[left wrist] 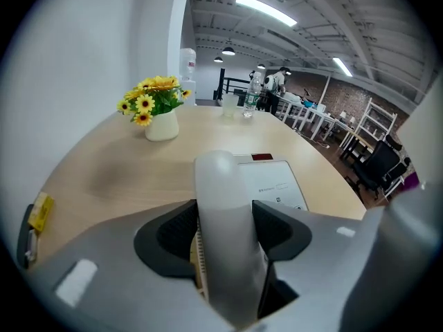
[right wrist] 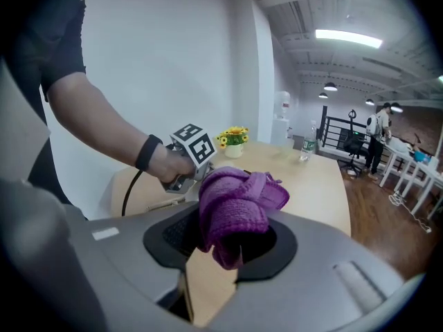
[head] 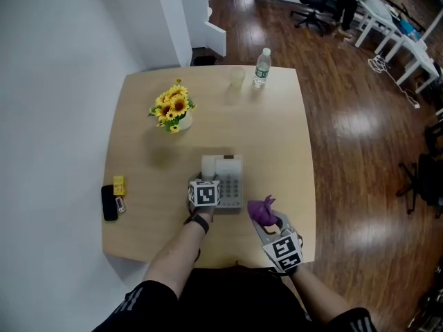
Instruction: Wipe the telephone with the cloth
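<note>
The telephone (head: 228,178) sits in the near half of the table (head: 277,130), with its handset (left wrist: 218,185) along its left side. My left claw (left wrist: 223,232) is clamped on that handset, one jaw on each flank; I cannot tell whether it rests in its cradle or is lifted a little. My right claw (right wrist: 230,246) is closed on the purple cloth (right wrist: 239,209), which is bunched into a wad above the jaws. It hangs just right of the telephone, near it but not touching. The first risk, I think, is that I hold only the handset and not the body: a firm stroke could slide the light body across the smooth table, or I could pull the handset off and drag the body by its cord. The second is the cloth, since a bunched wad may meet the phone only at its tip. The hard jaws below it could then knock the keys, or the wad could work loose under sideways rubbing. The flowers (head: 174,109) and bottle (head: 261,68) stand well apart, so I judge them safe
</note>
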Demonstrator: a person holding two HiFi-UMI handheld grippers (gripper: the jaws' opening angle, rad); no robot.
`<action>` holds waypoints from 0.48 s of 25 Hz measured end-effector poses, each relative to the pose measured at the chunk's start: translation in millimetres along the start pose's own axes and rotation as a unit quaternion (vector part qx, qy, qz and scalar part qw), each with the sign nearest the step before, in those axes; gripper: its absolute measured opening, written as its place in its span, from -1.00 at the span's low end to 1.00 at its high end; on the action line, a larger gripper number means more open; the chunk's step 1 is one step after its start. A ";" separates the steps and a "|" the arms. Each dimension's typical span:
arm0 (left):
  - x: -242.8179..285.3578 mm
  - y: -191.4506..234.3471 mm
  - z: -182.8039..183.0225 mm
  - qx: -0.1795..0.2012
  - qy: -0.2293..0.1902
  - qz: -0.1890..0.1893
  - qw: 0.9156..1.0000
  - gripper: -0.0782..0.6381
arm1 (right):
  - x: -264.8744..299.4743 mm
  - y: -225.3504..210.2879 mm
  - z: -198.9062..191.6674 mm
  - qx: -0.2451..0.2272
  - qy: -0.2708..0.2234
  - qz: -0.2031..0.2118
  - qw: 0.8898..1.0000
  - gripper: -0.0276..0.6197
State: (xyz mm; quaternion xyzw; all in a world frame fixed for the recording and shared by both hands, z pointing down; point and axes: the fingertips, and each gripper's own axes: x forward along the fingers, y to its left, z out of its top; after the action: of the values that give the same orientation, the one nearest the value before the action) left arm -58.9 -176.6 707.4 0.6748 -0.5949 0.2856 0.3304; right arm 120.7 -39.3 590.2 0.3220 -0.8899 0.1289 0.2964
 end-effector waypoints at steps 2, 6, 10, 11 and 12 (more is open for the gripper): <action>-0.7 0.0 0.6 -0.003 -0.002 -0.001 1.000 -0.10 | -1.4 -3.6 1.8 0.003 -0.003 0.000 1.000 -0.48; -2.3 -1.7 0.7 -0.035 -0.006 -0.039 0.999 -0.13 | -3.0 -13.1 6.6 0.019 -0.016 0.002 1.000 -0.48; -16.3 0.1 3.5 -0.063 -0.021 -0.092 0.994 -0.16 | -3.4 -20.7 14.6 0.035 -0.026 0.001 0.999 -0.48; -23.1 -1.8 5.7 -0.060 -0.026 -0.105 0.992 -0.17 | -3.8 -21.5 17.8 0.037 -0.029 0.002 0.999 -0.48; -30.7 -4.0 8.3 -0.057 -0.033 -0.118 0.991 -0.17 | -3.7 -21.7 21.6 0.037 -0.033 0.004 0.999 -0.48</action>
State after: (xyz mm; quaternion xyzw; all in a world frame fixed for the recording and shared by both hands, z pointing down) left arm -58.9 -163.9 677.9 0.7295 -0.5366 0.1879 0.3801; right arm 127.5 -63.1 571.6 0.3333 -0.8949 0.1526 0.2544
